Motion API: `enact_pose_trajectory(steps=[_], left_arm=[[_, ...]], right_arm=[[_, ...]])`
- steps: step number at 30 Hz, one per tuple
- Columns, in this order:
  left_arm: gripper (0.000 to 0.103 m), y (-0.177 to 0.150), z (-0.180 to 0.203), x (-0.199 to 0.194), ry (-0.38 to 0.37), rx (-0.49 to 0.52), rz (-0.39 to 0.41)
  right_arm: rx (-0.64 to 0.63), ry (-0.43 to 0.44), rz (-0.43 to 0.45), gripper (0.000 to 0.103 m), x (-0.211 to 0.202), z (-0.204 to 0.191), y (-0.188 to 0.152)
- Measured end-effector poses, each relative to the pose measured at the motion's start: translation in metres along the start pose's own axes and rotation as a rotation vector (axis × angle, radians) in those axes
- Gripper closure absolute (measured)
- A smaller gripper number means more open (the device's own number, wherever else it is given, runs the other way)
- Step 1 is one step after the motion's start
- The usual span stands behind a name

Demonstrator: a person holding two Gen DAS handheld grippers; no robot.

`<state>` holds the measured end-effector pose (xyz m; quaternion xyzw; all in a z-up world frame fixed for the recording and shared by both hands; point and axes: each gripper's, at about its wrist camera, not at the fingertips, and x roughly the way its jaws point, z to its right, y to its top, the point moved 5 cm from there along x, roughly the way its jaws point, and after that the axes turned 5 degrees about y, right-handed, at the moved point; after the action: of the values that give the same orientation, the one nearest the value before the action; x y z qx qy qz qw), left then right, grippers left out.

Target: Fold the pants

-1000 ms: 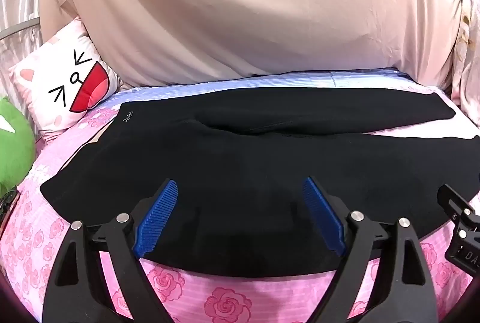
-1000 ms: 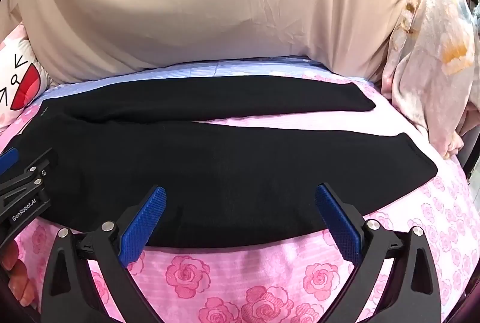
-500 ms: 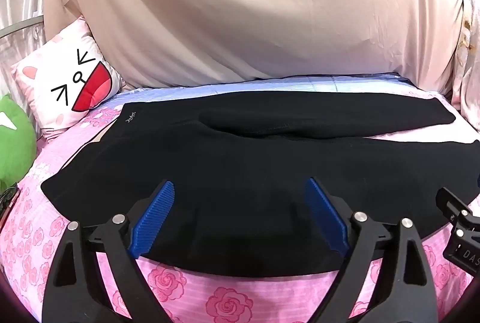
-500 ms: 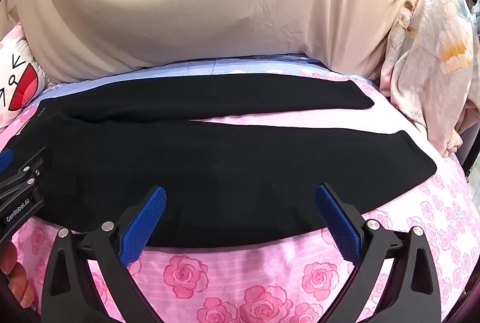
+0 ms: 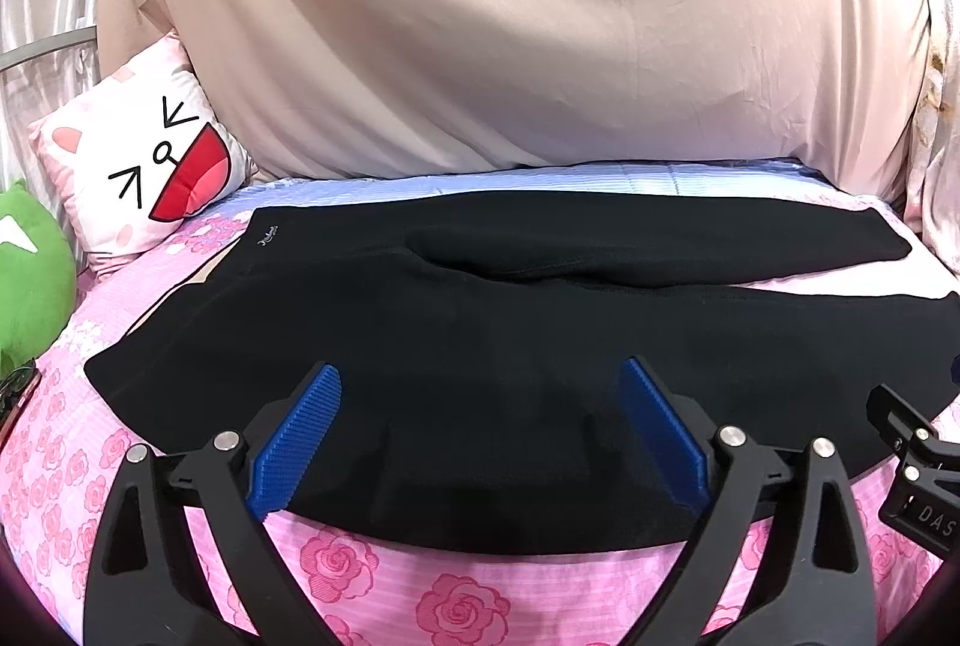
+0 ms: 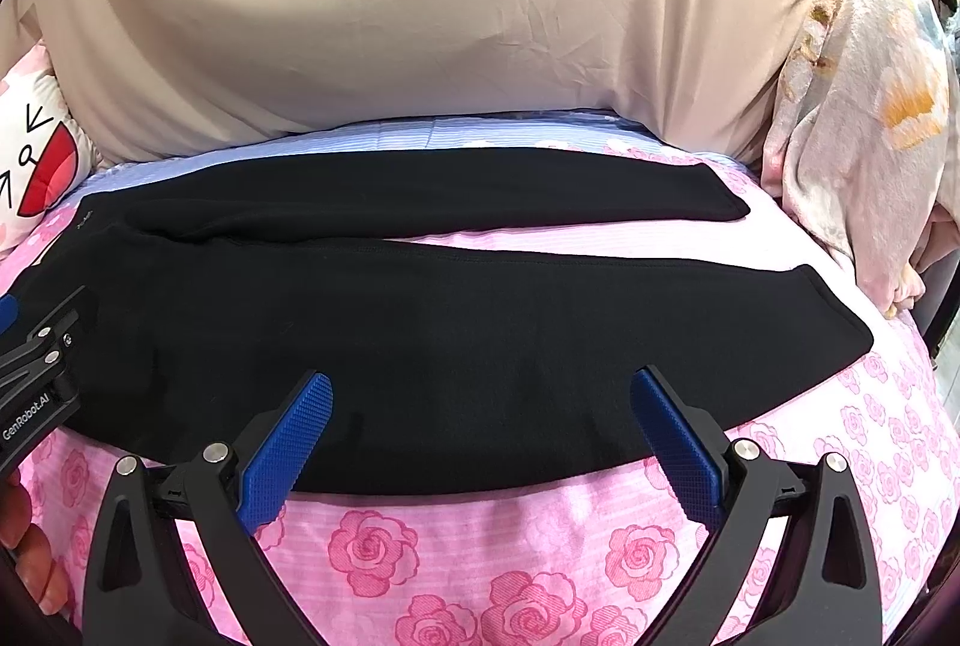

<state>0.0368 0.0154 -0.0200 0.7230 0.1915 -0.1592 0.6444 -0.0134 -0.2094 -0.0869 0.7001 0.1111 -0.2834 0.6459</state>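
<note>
Black pants (image 5: 480, 322) lie flat across the pink rose-print bed (image 5: 336, 568), waistband to the left, both legs running right with a gap between them at the far end. My left gripper (image 5: 480, 376) hovers over the near edge of the waist part, its jaws opening wide and nothing between the blue pads. In the right wrist view the same pants (image 6: 456, 310) spread out, and my right gripper (image 6: 480, 388) stands open above the near leg's edge, holding nothing. Each gripper shows at the other view's side edge.
A cartoon-face pillow (image 5: 138, 166) and a green plush (image 5: 30, 274) sit at the left. A beige sheet (image 5: 510, 28) hangs behind the bed. A floral quilt (image 6: 864, 118) is bunched at the right. A phone (image 5: 15, 400) lies at the left edge. A person's fingers (image 6: 30, 556) show.
The left gripper's jaws have spread slightly wider. The pants and the right gripper have stayed where they were.
</note>
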Motion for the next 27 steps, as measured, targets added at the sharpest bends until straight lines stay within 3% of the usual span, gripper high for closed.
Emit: enact_pose_trajectory(steps=[27], left_arm=[[0.01, -0.0005, 0.0017, 0.0004, -0.001, -0.002, -0.002]], right_arm=[[-0.01, 0.008, 0.001, 0.005, 0.0001, -0.003, 0.004]])
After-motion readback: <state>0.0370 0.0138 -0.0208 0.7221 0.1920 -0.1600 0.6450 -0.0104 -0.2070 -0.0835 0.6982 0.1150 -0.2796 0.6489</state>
